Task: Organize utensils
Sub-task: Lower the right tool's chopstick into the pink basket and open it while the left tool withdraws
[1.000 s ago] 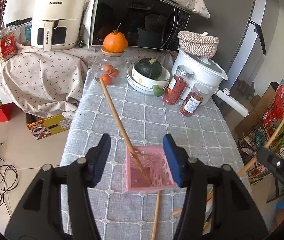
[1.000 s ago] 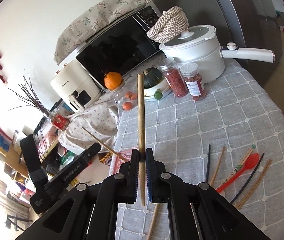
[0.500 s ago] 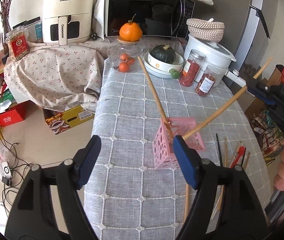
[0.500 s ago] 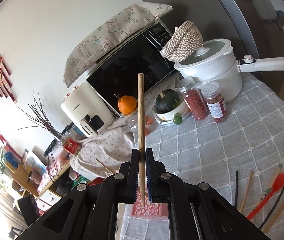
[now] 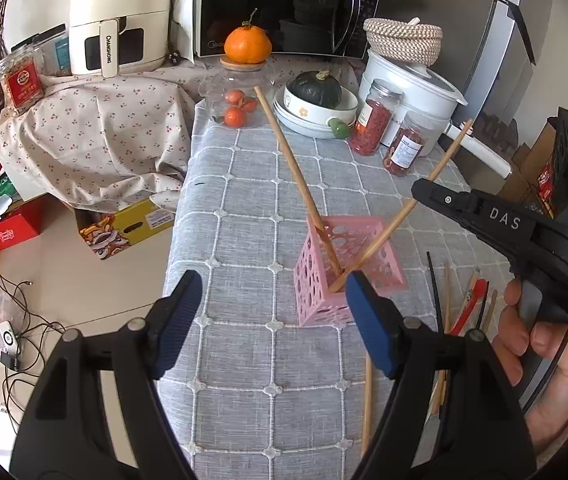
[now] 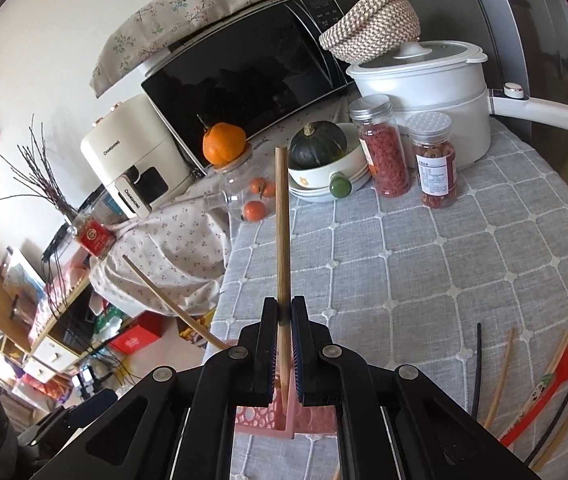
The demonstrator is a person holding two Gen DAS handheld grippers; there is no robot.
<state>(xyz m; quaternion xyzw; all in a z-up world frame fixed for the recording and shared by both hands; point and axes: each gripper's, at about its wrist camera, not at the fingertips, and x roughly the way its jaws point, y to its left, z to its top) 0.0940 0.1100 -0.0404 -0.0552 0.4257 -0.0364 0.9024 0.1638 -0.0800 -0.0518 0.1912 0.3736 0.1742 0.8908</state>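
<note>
A pink perforated basket [image 5: 363,280] stands on the grey checked tablecloth [image 5: 260,184]. One wooden chopstick [image 5: 295,164] leans in it, pointing up and left. My right gripper [image 6: 282,320] is shut on a second wooden chopstick [image 6: 282,232], and that chopstick's lower end [image 5: 367,256] dips into the basket [image 6: 268,412]. In the left wrist view the right gripper [image 5: 427,194] comes in from the right, with a person's hand [image 5: 539,352] on its handle. My left gripper [image 5: 274,300] is open and holds nothing, just in front of the basket and to its left.
Loose chopsticks and a red spoon [image 6: 543,392] lie on the cloth right of the basket. Two jars [image 6: 383,148], a bowl with a dark squash [image 6: 319,148], a white pot [image 6: 435,92] and a glass jar of oranges [image 5: 240,96] line the back. The table's left edge [image 5: 176,216] drops to the floor.
The right gripper came down and in with its chopstick, whose lower end now sits in the basket. The left gripper opened wider and drew back from around the basket.
</note>
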